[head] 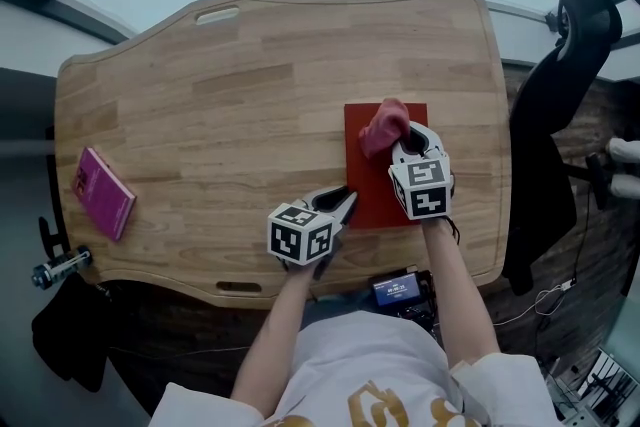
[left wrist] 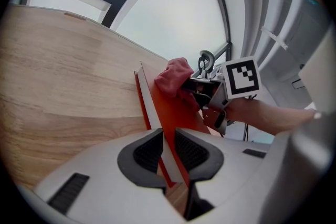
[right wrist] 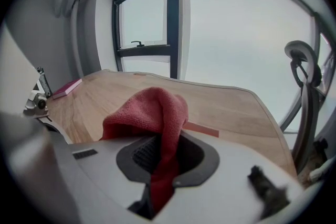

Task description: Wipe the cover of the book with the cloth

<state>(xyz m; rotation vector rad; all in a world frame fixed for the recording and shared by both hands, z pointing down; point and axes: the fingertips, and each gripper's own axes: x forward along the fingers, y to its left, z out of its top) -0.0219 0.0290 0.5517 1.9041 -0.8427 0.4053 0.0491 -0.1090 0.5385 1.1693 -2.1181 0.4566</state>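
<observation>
The wooden counter (head: 250, 85) carried a red book (head: 372, 190) toward its right side and a pink book (head: 102, 192) well apart at the left. The left gripper (head: 345, 203) was clamped on the red book's near-left corner, and the right gripper (head: 405, 140) pinched a bunched cloth (head: 383, 127) resting on its cover

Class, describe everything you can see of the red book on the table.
The red book is thin, plain and rectangular, with a smooth cover and white page edges. It lies closed on the wooden table, near the person. The left gripper clamps its left edge at the near end; the red cloth, held in the right gripper, rests on its far end.
</observation>
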